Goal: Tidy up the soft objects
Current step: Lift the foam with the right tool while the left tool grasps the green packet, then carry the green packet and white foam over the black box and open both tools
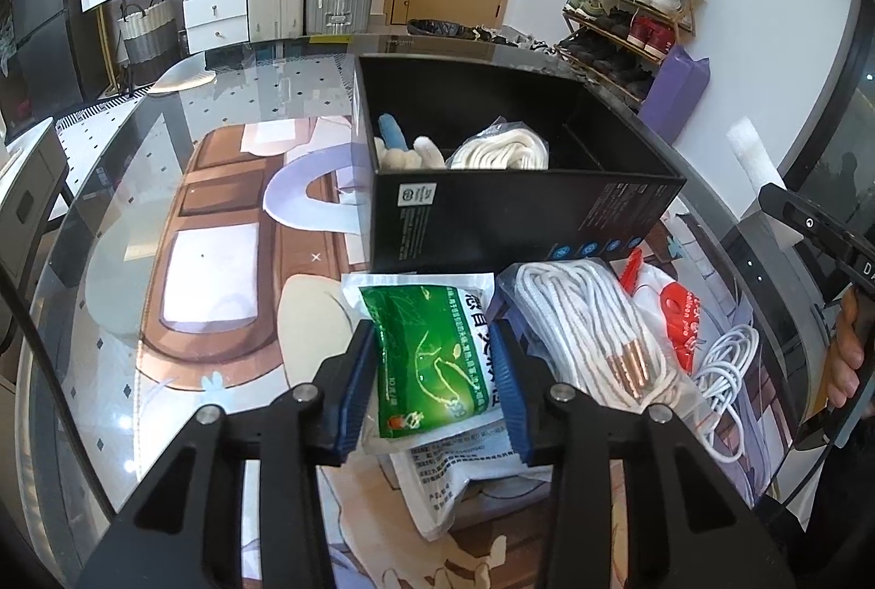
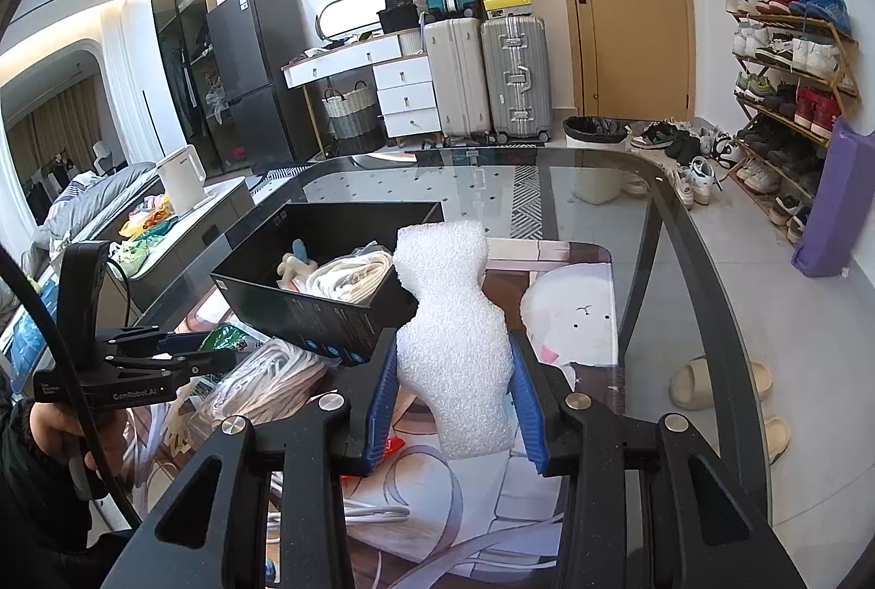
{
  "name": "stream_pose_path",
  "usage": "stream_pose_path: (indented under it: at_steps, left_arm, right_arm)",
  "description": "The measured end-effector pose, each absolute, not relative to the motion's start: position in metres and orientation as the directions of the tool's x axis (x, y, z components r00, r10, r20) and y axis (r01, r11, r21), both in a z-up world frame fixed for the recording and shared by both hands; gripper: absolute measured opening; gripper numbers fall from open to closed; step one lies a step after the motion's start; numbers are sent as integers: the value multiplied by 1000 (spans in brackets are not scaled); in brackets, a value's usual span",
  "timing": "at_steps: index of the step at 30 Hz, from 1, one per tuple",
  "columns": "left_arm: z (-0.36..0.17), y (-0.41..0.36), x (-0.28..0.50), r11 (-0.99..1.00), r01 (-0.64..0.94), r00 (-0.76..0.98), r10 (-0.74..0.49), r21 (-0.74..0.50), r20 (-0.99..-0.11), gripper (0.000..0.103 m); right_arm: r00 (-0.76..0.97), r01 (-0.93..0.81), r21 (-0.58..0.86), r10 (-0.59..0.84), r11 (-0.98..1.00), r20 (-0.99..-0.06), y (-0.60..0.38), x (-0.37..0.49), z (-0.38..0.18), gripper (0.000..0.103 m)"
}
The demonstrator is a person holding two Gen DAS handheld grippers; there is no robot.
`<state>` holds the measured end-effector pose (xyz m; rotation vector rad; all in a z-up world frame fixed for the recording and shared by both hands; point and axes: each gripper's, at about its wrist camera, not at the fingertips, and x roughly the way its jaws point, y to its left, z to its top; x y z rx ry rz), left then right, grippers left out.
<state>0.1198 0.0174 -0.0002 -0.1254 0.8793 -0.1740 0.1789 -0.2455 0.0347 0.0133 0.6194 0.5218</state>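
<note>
My left gripper (image 1: 435, 381) is shut on a green and white soft packet (image 1: 432, 359), held just in front of the black box (image 1: 514, 217). The box holds a plush toy (image 1: 407, 149) and a bagged white rope (image 1: 500, 149). My right gripper (image 2: 456, 389) is shut on a white foam piece (image 2: 451, 332), held upright to the right of the black box (image 2: 322, 315). The left gripper (image 2: 180, 354) shows at the left of the right wrist view, and the foam (image 1: 752, 154) at the right edge of the left wrist view.
A bagged coil of white rope (image 1: 596, 332), a red and white bag (image 1: 678, 315) and a white cable (image 1: 730, 370) lie right of the packet on the printed mat (image 1: 219, 261). More white packets (image 1: 454, 479) lie under the gripper. The glass table's edge (image 2: 705, 261) curves at the right.
</note>
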Motion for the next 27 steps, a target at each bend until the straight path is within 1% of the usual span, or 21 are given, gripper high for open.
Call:
stream_pose_path:
  at_steps: [5,11,17,27]
  left_arm:
    - [9,18,116,978,106,644,-204,-178,-737,40]
    - [27,18,108,976,128,691,-216,-178,-690,40]
    - [44,20,102,978,124,736,-204,-168,-646,40]
    - [51,23,108,978,110,764,-196,-175,-615,40]
  right_arm:
    - [693,-469,161,474,869,-543,-246,175,38,39]
    - [693,-483,156,485,862,-534,-243,171,42,39]
    - [686,-500,156,499,852,-530,-238,168,43,39]
    - [667,-543,129,519,830,-535,-224,170,49,39]
